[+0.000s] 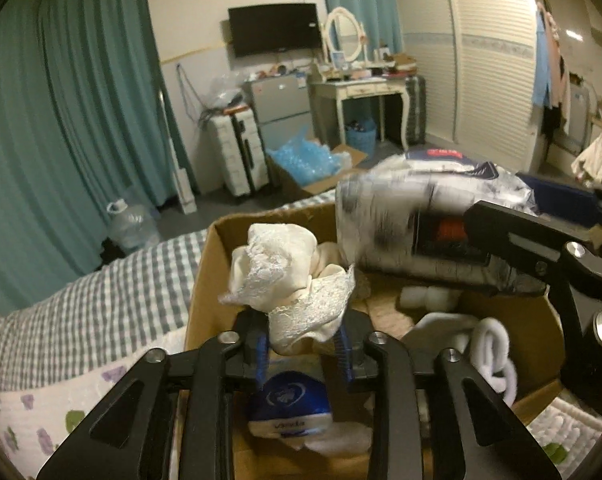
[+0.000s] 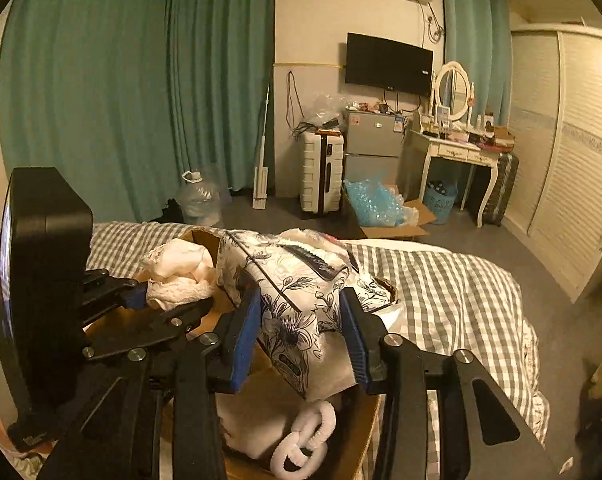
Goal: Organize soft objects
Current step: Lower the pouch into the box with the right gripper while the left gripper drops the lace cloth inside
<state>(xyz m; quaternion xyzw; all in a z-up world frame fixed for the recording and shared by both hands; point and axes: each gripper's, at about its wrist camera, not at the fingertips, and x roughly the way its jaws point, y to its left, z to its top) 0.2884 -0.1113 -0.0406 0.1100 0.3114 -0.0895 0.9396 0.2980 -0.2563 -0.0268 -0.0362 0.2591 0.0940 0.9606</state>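
Note:
My left gripper (image 1: 304,350) is shut on a cream lace cloth (image 1: 289,280) and holds it over an open cardboard box (image 1: 205,280) on the bed. My right gripper (image 2: 299,316) is shut on a soft tissue pack with a blue flower print (image 2: 289,280) and holds it over the same box. That pack shows blurred in the left wrist view (image 1: 413,216), with the right gripper's black arm across it. The lace cloth also shows in the right wrist view (image 2: 177,272). In the box lie a white fluffy loop (image 2: 305,440), a blue and white tissue pack (image 1: 289,404) and white rolls (image 1: 425,298).
The box stands on a grey checked bedspread (image 2: 441,280). A floral pillow (image 1: 41,416) lies at the left. Beyond the bed are a water jug (image 2: 199,196), a white suitcase (image 2: 321,172), a box of blue wrap (image 2: 377,204) and a dressing table (image 2: 457,152).

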